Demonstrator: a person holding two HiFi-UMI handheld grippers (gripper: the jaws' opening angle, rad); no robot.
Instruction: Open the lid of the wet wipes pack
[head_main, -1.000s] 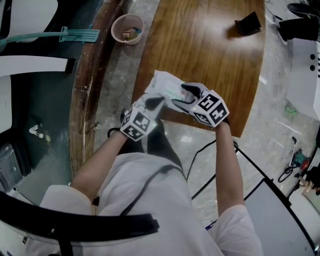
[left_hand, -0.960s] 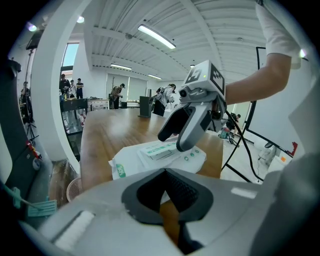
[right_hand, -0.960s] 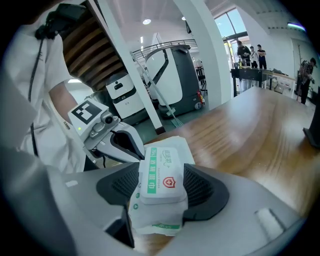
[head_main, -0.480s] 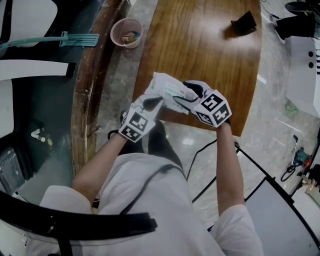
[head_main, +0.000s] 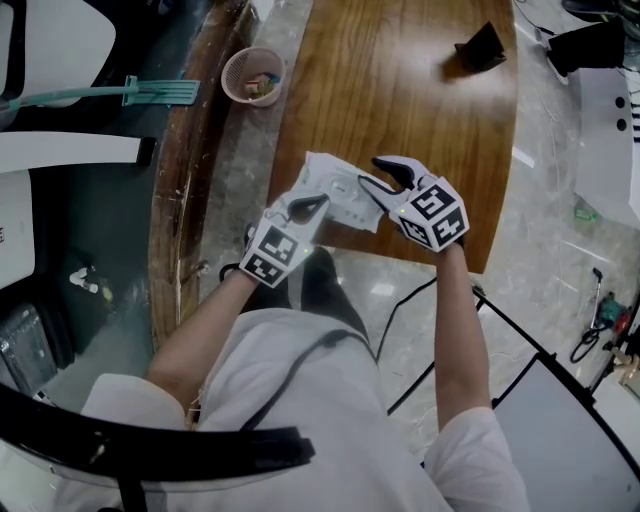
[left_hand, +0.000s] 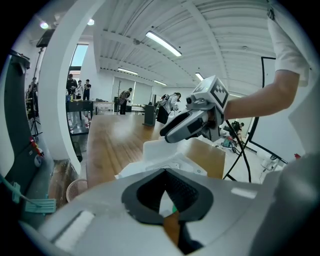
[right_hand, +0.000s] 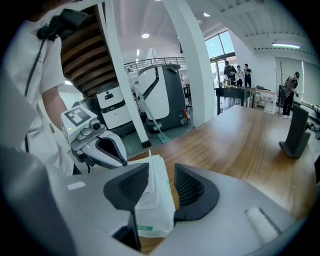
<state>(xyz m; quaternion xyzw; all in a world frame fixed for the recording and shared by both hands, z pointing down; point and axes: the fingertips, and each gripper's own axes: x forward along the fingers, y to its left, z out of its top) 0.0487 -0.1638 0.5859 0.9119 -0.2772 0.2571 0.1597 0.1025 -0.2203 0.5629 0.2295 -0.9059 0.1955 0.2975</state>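
Below all: wooden table (head_main: 400, 100). Above its near edge, held clear of the surface: wet wipes pack (head_main: 335, 195). Clamped at the near end by the left gripper (head_main: 308, 206). Straddled at the other end by the right gripper (head_main: 372, 172), jaws just closed about halfway, one pad touching, the other just short, so no firm grip yet.

Step in hand, as judged: taking hold for the lid, itself not clearly made out.

Next: close onto the lid edge only, then peel upward while bracing the pack.

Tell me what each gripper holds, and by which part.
The left gripper clamps the near edge of the wet wipes pack. The jaws of the right gripper have just been closing around its opposite end but do not grip it yet.
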